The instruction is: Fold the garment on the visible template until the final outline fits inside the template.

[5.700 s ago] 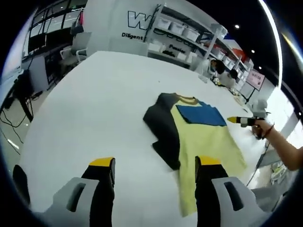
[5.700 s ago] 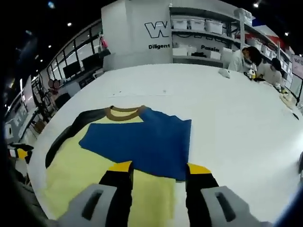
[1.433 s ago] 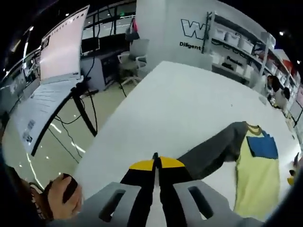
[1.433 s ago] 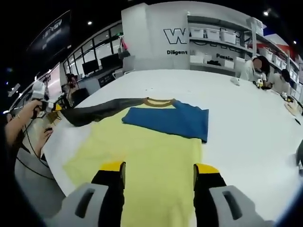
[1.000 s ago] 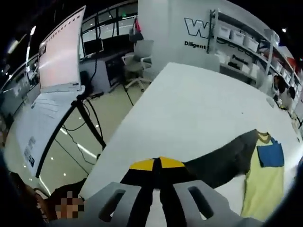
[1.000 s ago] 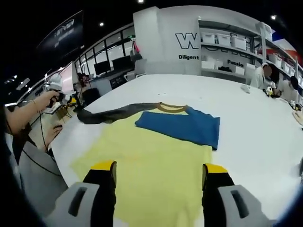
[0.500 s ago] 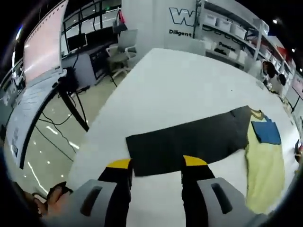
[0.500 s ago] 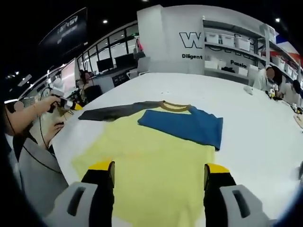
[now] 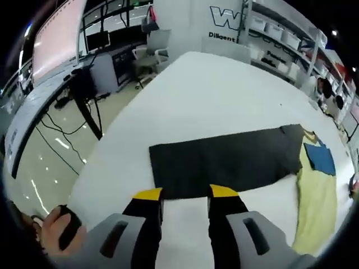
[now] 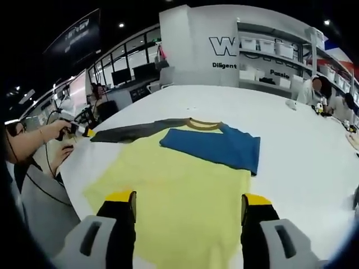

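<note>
Here, your left gripper hovers with jaws parted and empty at the cuff end of the dark grey sleeve, spread flat on the white table. Your right gripper — wide open, holding nothing — sits over the yellow long-sleeved shirt, its blue sleeve folded across.

The dark sleeve, folded against the yellow body several seconds ago, now lies stretched flat on the bench, its cuff end just ahead of the left hand-held gripper. That hand-held gripper, clamped on the cuff a second ago, now has its jaws parted and off the cloth. The right hand-held gripper now hovers wider-spread over the yellow hem.
</note>
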### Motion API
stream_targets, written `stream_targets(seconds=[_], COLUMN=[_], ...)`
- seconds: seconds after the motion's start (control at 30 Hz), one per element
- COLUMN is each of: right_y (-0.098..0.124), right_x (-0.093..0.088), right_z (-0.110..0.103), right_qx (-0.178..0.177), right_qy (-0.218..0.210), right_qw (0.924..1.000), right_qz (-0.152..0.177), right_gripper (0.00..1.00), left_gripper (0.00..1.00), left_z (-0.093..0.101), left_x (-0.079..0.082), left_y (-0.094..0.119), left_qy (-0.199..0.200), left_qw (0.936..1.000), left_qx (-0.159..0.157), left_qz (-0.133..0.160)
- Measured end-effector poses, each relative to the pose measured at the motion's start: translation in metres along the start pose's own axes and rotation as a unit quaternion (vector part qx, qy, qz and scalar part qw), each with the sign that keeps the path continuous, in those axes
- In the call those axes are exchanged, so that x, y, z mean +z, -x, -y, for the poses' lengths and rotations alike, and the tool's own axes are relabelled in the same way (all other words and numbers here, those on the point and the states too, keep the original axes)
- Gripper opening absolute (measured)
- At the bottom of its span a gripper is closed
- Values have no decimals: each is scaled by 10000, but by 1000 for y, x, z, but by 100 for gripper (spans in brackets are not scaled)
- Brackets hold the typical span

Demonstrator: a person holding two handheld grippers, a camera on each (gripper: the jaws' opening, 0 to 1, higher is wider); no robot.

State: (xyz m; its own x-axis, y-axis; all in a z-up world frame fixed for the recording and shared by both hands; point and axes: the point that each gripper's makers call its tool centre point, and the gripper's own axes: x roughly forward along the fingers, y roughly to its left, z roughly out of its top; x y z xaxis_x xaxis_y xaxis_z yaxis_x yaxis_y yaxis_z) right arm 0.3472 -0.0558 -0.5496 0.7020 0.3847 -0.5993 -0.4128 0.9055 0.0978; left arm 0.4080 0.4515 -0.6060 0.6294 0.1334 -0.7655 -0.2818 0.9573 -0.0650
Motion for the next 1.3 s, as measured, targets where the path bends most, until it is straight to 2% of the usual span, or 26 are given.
stream_targets(seconds=[0.1, 0.23, 0.33, 0.47, 0.6, 0.67, 0.7, 0.73, 0.83, 0.97, 1.0, 1.03, 1.07, 1.1, 1.17, 1.3], right_y=[1, 1, 1, 0, 1, 1, 2, 3, 5, 6, 6, 6, 6, 6, 5, 4], right_x=[-1, -2, -2, -4, -4, -5, -6, -7, -9, -11, -11, -12, -12, -12, -12, -11], right_z=[2, 4, 4, 5, 5, 5, 4, 3, 3, 2, 2, 2, 1, 1, 1, 2], right_qx=[-39, -66, -81, -91, -94, -80, -60, -52, -22, -11, -7, -9, -3, 3, 11, 10], right_qy=[-13, -26, -35, -39, -34, -39, -49, -47, -37, -60, -64, -35, -24, -24, -17, -9], right_qw=[10000, 10000, 10000, 9999, 9999, 9999, 10000, 9999, 9999, 9999, 9999, 9999, 9999, 9998, 9998, 9998], right_qz=[-2, -19, -17, -43, -46, -46, -63, -77, -106, -123, -135, -166, -169, -177, -177, -174], right_gripper=[74, 74, 74, 74, 74, 75, 76, 76, 79, 80, 80, 80, 80, 80, 80, 80], left_gripper=[29, 29, 29, 32, 29, 32, 30, 29, 25, 15, 11, 9, 6, 5, 3, 3], left_z=[2, -4, -8, -10, -9, -10, -12, -10, -11, -17, -19, -21, -17, -16, -18, -14], left_x=[-1, -8, -5, -12, -16, -23, -23, -18, -18, -16, -16, -16, -16, -17, -16, -12], left_y=[0, -3, -1, -7, -10, -13, -12, -12, -13, -13, -13, -13, -13, -15, -14, -7], left_qy=[30, 100, 154, 171, 219, 181, 182, 115, 144, 111, 332, 342, 493, 598, 427, 406], left_qw=[10000, 9997, 9997, 9994, 9992, 9986, 9984, 9990, 9988, 9984, 9979, 9980, 9978, 9974, 9983, 9986], left_qx=[-42, 132, 209, 223, 204, 249, 325, 271, 290, 401, 421, 387, 266, 191, 226, 200], left_qz=[-30, -155, -50, -219, -270, -440, -424, -334, -366, -376, -366, -356, -342, -352, -333, -288])
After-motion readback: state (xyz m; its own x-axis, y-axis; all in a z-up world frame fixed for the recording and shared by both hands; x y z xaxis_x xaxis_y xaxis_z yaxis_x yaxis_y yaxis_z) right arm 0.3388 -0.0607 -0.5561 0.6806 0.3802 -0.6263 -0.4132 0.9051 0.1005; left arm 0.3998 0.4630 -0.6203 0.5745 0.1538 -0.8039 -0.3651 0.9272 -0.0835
